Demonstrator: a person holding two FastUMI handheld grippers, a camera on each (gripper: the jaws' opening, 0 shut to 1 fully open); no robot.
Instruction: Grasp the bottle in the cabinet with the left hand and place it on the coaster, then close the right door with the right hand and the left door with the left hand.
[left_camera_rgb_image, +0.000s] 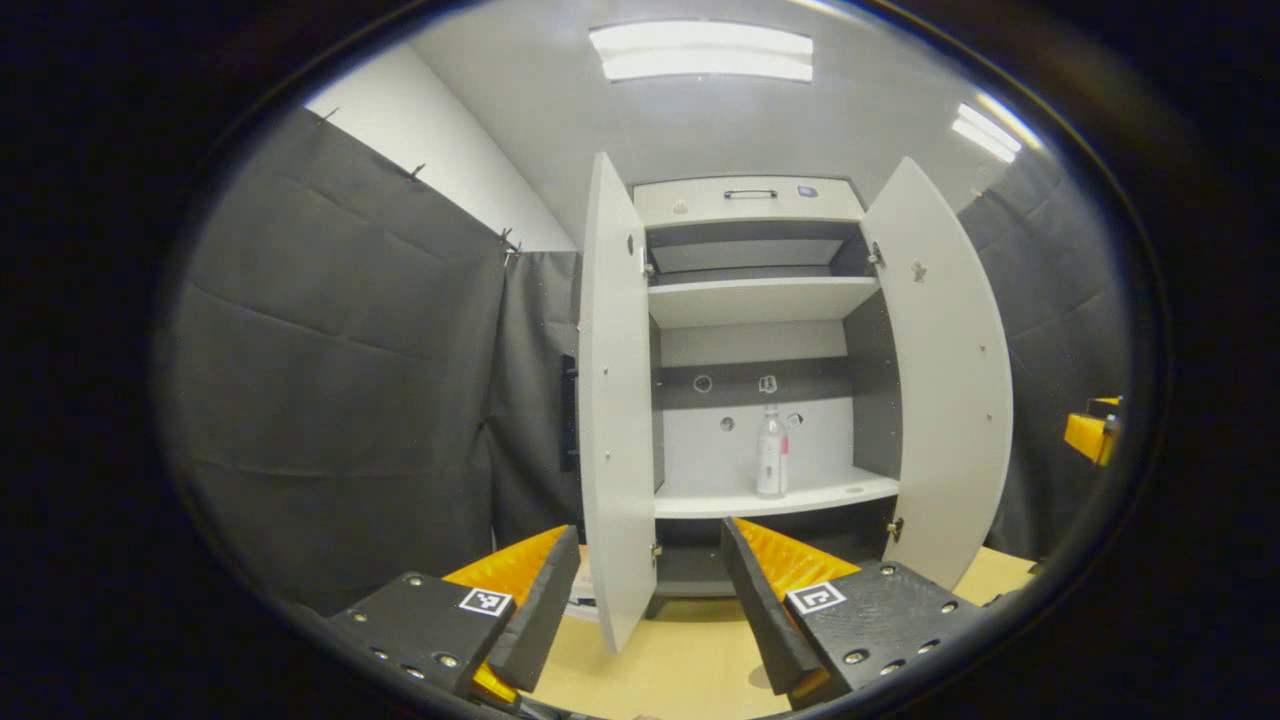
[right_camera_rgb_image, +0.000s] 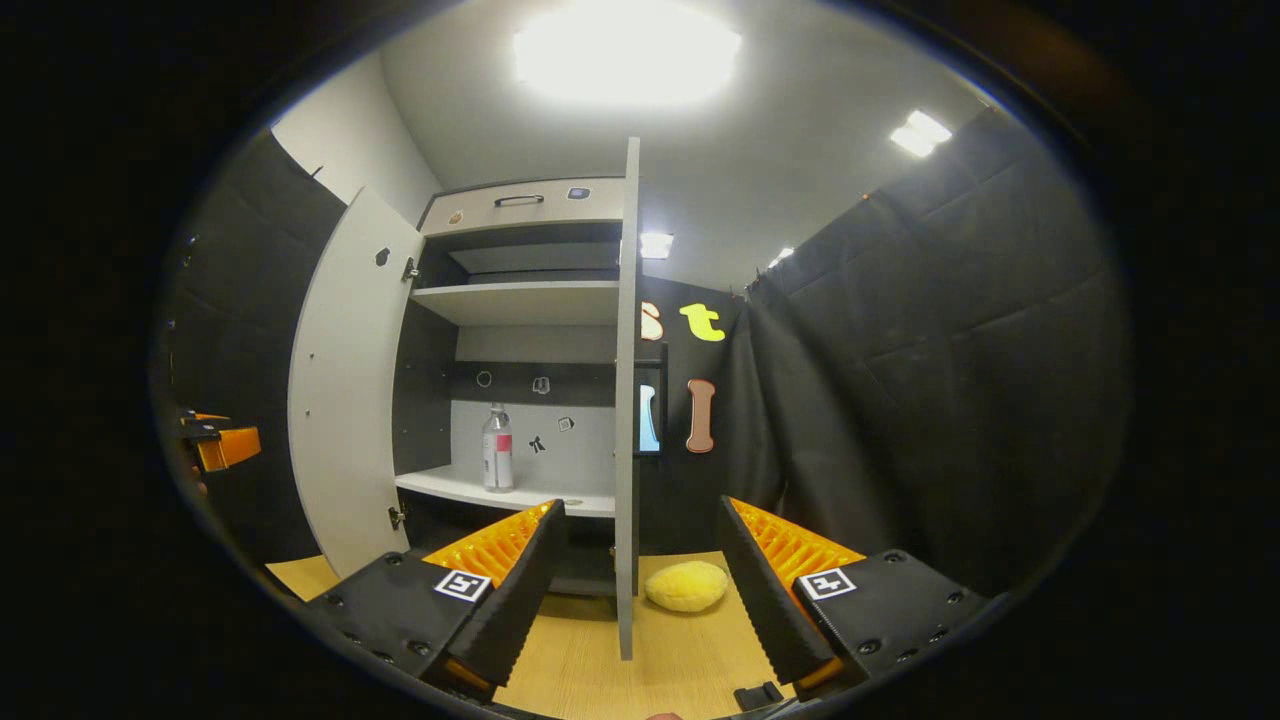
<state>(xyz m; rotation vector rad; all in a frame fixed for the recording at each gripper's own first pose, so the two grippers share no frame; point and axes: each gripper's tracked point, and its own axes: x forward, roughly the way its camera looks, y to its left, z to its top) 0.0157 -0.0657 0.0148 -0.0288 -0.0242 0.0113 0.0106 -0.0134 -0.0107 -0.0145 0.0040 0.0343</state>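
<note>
Left claw (left_camera_rgb_image: 650, 600) hangs wide and empty over the pale wood bench (left_camera_rgb_image: 690, 670), its ribbed fingers facing the open cabinet (left_camera_rgb_image: 750, 300); the right claw (right_camera_rgb_image: 635, 600) is equally wide. Beyond the flat matte doors, the bottle (left_camera_rgb_image: 771, 453) stands upright on the lower shelf (left_camera_rgb_image: 800, 495). Clear, slim plastic, it is probably light, smooth and slightly squashy, so it is best gripped mid-body at the label.

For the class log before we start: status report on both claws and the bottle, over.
Left claw open, short of the cabinet. Right claw open, right door edge-on between its fingers. Bottle upright on the lower shelf, both doors open, nothing blocking it.
</note>
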